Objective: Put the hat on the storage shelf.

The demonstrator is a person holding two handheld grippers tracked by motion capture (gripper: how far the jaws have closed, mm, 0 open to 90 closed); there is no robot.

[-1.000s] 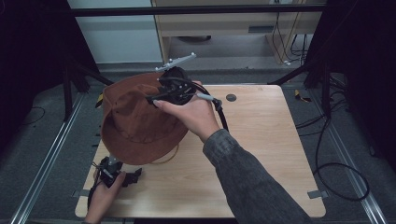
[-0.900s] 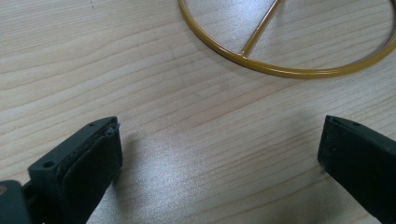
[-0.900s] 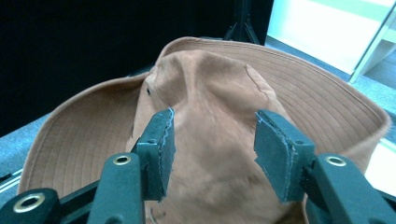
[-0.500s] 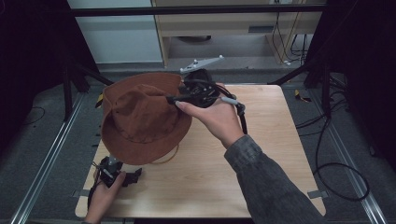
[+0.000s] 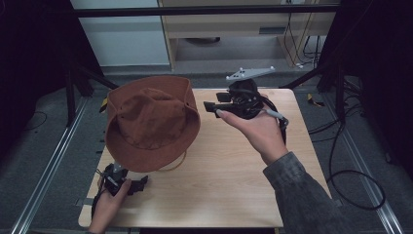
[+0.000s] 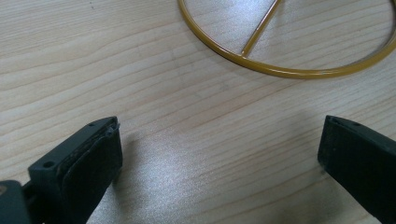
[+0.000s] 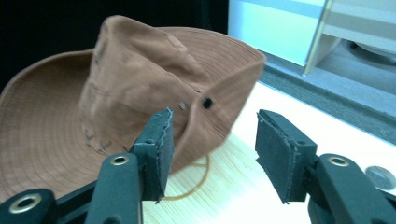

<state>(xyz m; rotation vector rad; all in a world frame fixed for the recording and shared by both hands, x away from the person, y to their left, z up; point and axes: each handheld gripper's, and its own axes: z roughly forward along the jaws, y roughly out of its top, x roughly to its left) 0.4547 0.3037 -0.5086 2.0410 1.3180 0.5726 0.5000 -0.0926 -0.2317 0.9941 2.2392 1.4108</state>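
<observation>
Gaping empty, both the left claw (image 5: 141, 184) and right claw (image 5: 210, 106) flank an unlabelled brown hat (image 5: 151, 122).

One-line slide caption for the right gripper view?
Open right tongs face a brown brimmed hat lying on the wooden table.

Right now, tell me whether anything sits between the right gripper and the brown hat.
Nothing visible does. The right gripper hangs over bare table beside the hat, its jaws apart with nothing between them, pointing at the brim. The yellow ring lies flat by the hat's near edge, out of that path.
</observation>
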